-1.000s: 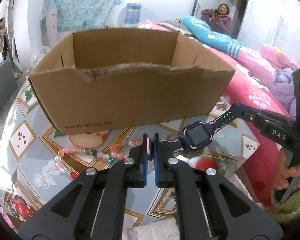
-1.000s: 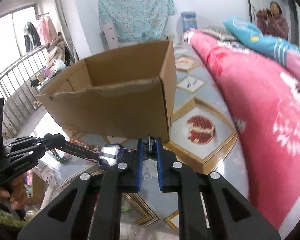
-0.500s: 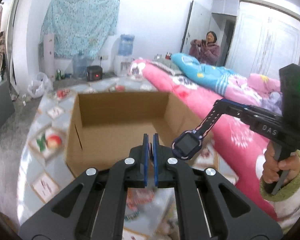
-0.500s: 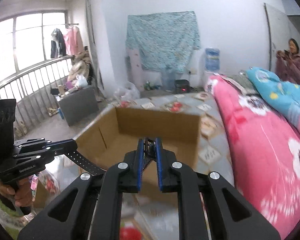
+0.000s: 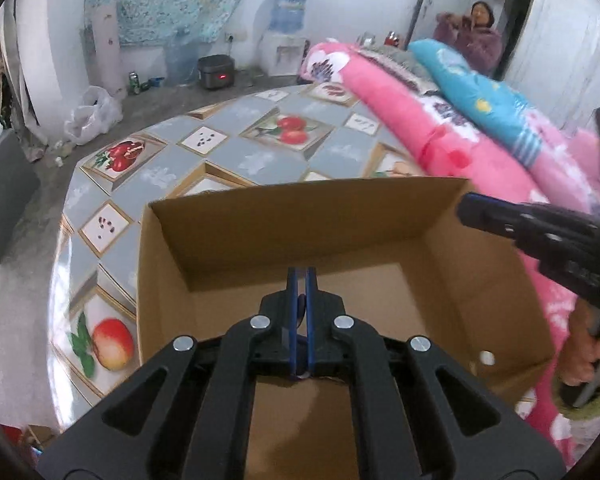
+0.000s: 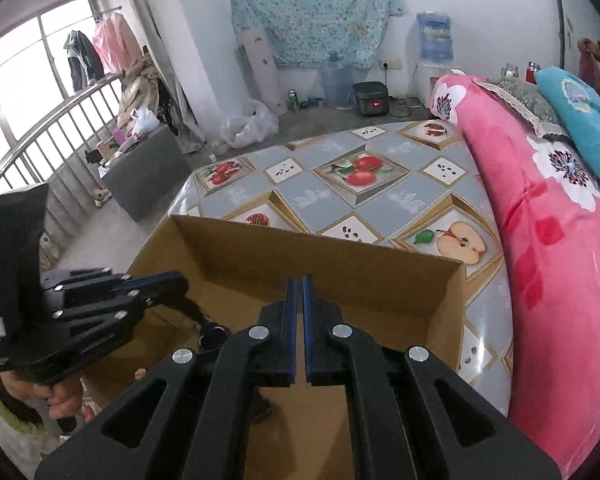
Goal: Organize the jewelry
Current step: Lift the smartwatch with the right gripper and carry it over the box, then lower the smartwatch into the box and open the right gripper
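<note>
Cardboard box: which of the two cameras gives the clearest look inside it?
The left wrist view: the cardboard box shows its far wall, both side walls and floor. In the right wrist view the far wall and right corner show, but the left gripper and the watch hanging from it cover the left side.

White walls (image 6: 188,32) enclose the room, and a pale blue floral cloth (image 6: 312,8) hangs on the far one. Below it, on the grey concrete floor (image 6: 324,124), stand a water dispenser (image 6: 434,40) with a blue bottle, a clear water jug (image 6: 336,80), a dark rice cooker (image 6: 372,98) showing a red light, and a white plastic bag (image 6: 248,122). Daylight comes through a large window (image 6: 24,68) on the left, behind a metal railing (image 6: 40,148); clothes (image 6: 108,44) hang there. The table (image 6: 328,196) wears a grey fruit-patterned oilcloth. Pink (image 6: 540,208) and blue (image 6: 580,120) quilts lie along its right side. A person (image 5: 480,28) stands by a doorway.
</note>
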The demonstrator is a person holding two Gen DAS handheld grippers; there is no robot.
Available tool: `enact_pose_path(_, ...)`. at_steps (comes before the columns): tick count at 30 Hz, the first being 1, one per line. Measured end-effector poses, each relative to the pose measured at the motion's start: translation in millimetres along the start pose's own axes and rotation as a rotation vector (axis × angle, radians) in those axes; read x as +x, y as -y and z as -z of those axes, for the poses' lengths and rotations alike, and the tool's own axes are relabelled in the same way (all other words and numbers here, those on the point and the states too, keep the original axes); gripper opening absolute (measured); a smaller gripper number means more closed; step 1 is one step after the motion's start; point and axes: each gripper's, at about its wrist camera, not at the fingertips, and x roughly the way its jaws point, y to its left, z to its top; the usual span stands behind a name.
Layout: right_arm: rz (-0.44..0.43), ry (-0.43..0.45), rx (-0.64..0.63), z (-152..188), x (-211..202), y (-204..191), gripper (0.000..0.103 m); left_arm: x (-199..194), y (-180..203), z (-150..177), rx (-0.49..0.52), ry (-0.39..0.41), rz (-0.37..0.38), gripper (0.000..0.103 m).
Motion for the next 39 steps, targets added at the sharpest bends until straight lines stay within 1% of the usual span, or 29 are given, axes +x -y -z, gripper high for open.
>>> enact_pose_path(3, -0.001, -0.007, -0.025, 0.9, 1.7, -0.1, 0.003, 7.2, -5.5, -5.7, 0.006, -0.02, -0.027, 0.003)
enact_pose_path(4, -0.007, -0.019, -0.034, 2.5, 2.3, -0.9, 0.003, 9.4, -7.0, -8.2, 0.009, -0.024, -0.051, 0.007)
enact_pose_path(5, -0.01, -0.03, -0.041, 4.2, 2.8, -2.0, 0.003, 8.7, -8.1, -9.2, 0.008, -0.026, -0.054, 0.015)
enact_pose_path(6, -0.014, -0.039, -0.045, 5.0, 2.8, -3.5, 0.003, 7.0, -9.1, -9.4, 0.004, -0.024, -0.049, 0.02)
enact_pose_path(7, -0.031, -0.063, -0.058, 6.4, 5.2, -5.3, 0.003, 2.6, -10.4, -9.0, 0.001, -0.012, -0.045, 0.029)
enact_pose_path(8, -0.038, -0.075, -0.069, 7.5, 5.9, -7.6, 0.003, -2.2, -10.7, -8.5, 0.001, 0.004, -0.049, 0.033)
enact_pose_path(9, -0.036, -0.088, -0.084, 8.4, 7.4, -10.2, 0.003, -7.7, -11.5, -7.9, 0.003, 0.024, -0.053, 0.034)
enact_pose_path(11, -0.047, -0.127, -0.13, 11.1, 11.5, -19.3, 0.004, -25.9, -13.1, -4.3, 0.003, 0.072, -0.047, 0.042)
enact_pose_path(13, -0.056, -0.175, -0.178, 12.5, 18.6, -30.0, 0.005, -42.7, -16.0, -0.4, -0.007, 0.111, -0.039, 0.046)
enact_pose_path(14, -0.069, -0.211, -0.204, 13.6, 24.4, -36.2, 0.008, -55.4, -19.4, 3.9, -0.014, 0.141, -0.038, 0.051)
enact_pose_path(15, -0.084, -0.249, -0.227, 14.2, 31.1, -42.0, 0.015, -67.0, -22.8, 9.1, -0.023, 0.171, -0.042, 0.053)
enact_pose_path(16, -0.101, -0.3, -0.258, 14.7, 41.9, -50.5, 0.02, -75.6, -25.5, 12.9, -0.031, 0.195, -0.047, 0.059)
enact_pose_path(17, -0.118, -0.35, -0.288, 15.8, 52.3, -58.6, 0.031, -89.4, -29.9, 20.8, -0.044, 0.232, -0.06, 0.065)
enact_pose_path(18, -0.132, -0.383, -0.308, 17.1, 59.0, -64.5, 0.039, -98.5, -34.1, 27.1, -0.055, 0.255, -0.069, 0.067)
enact_pose_path(19, -0.148, -0.425, -0.335, 18.1, 70.6, -73.3, 0.042, -107.5, -38.2, 34.3, -0.069, 0.278, -0.077, 0.07)
enact_pose_path(20, -0.15, -0.451, -0.354, 18.7, 79.1, -80.0, 0.048, -118.0, -44.5, 45.1, -0.09, 0.306, -0.09, 0.073)
enact_pose_path(21, -0.161, -0.489, -0.377, 20.0, 91.3, -88.2, 0.051, -124.7, -49.1, 52.9, -0.105, 0.322, -0.102, 0.074)
enact_pose_path(23, -0.173, -0.54, -0.403, 22.2, 109.0, -97.3, 0.051, -137.8, -59.9, 73.8, -0.139, 0.354, -0.126, 0.076)
enact_pose_path(27, -0.131, -0.633, -0.479, 33.5, 139.1, -112.2, 0.051, -152.0, -80.7, 113.3, -0.208, 0.384, -0.166, 0.078)
enact_pose_path(29, -0.108, -0.647, -0.517, 38.5, 144.0, -117.2, 0.051, -153.3, -90.8, 129.9, -0.236, 0.378, -0.186, 0.078)
enact_pose_path(30, -0.084, -0.645, -0.545, 41.9, 145.3, -120.1, 0.045, -152.8, -94.8, 136.3, -0.246, 0.374, -0.194, 0.078)
enact_pose_path(31, -0.07, -0.647, -0.559, 44.0, 146.0, -121.1, 0.043, -151.8, -99.5, 144.5, -0.26, 0.367, -0.2, 0.078)
enact_pose_path(34, -0.054, -0.641, -0.589, 47.6, 142.3, -122.4, 0.043, -148.5, -109.1, 160.5, -0.287, 0.348, -0.208, 0.078)
enact_pose_path(37, -0.028, -0.634, -0.654, 50.0, 135.9, -120.3, 0.043, -143.2, -118.7, 174.3, -0.315, 0.333, -0.206, 0.078)
enact_pose_path(39, 0.009, -0.624, -0.713, 50.7, 131.9, -116.4, 0.043, -138.8, -123.6, 181.8, -0.331, 0.323, -0.21, 0.078)
